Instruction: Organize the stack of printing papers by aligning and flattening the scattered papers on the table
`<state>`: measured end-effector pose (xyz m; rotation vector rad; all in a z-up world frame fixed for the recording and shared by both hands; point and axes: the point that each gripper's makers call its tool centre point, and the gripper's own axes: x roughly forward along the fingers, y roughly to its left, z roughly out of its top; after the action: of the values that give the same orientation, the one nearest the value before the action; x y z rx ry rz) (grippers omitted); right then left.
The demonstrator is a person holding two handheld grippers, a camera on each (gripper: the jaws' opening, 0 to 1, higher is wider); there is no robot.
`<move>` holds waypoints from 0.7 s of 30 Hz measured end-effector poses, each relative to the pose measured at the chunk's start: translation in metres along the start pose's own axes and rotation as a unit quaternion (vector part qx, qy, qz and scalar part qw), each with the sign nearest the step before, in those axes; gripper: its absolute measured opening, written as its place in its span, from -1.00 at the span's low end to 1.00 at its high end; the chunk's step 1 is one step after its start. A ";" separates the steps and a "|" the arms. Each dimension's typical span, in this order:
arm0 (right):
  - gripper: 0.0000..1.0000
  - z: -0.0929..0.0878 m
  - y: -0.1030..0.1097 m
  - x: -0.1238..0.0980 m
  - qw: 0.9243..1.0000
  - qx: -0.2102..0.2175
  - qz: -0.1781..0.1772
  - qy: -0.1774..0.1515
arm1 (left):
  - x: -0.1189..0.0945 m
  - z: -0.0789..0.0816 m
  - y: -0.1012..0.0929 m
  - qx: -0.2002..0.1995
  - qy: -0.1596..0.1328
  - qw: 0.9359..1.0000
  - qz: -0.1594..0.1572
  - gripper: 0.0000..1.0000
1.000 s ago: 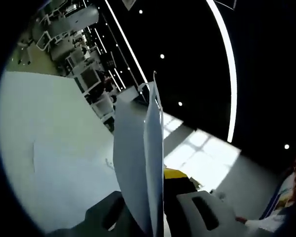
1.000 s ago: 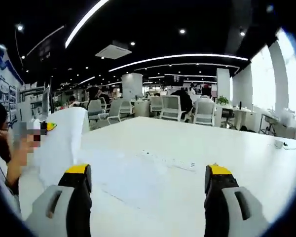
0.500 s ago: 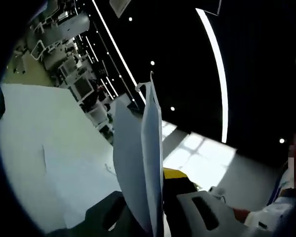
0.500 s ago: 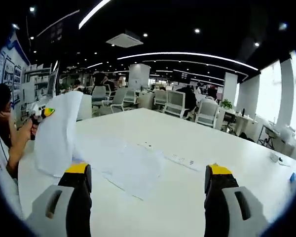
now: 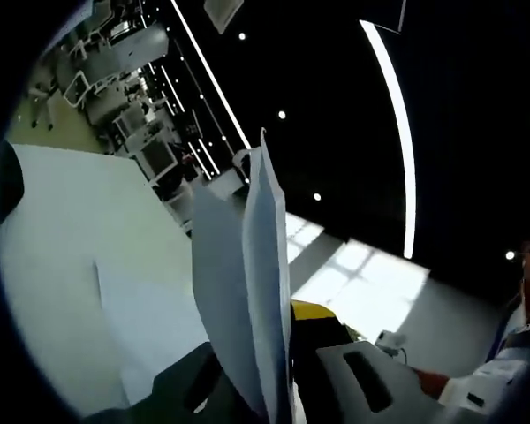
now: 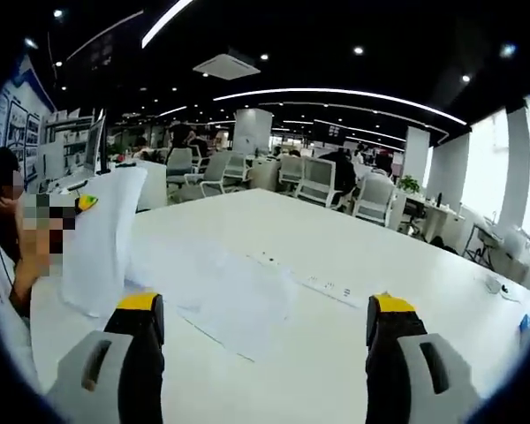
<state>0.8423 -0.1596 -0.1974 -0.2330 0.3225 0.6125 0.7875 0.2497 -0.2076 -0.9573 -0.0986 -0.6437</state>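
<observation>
Left gripper (image 5: 278,353) clamping sheets (image 5: 247,283), holding them upright above table (image 5: 71,230). Right gripper (image 6: 265,331) gaping wide, hovering over papers (image 6: 221,296).

No readable text anywhere. Wall posters (image 6: 13,132) at the left of the right gripper view carry print, too small and blurred to read. Papers on the worktop (image 6: 238,296) look blank.

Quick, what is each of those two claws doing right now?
Left gripper: shut on a few sheets of paper, held up on edge.
Right gripper: open, holding nothing, above the white table.
</observation>
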 end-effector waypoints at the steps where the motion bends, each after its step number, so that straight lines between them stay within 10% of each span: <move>1: 0.80 0.002 0.001 0.001 1.000 -0.004 0.001 -0.004 | 0.000 0.001 -0.001 0.001 -0.002 1.000 -0.001 -0.88; 21: 0.78 0.004 0.001 0.019 1.000 -0.001 0.012 0.005 | -0.001 0.002 -0.004 0.003 -0.008 1.000 -0.004 -0.88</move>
<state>0.8575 -0.1479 -0.2005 -0.2343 0.3348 0.6345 0.7850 0.2500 -0.2039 -0.9574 -0.1178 -0.6438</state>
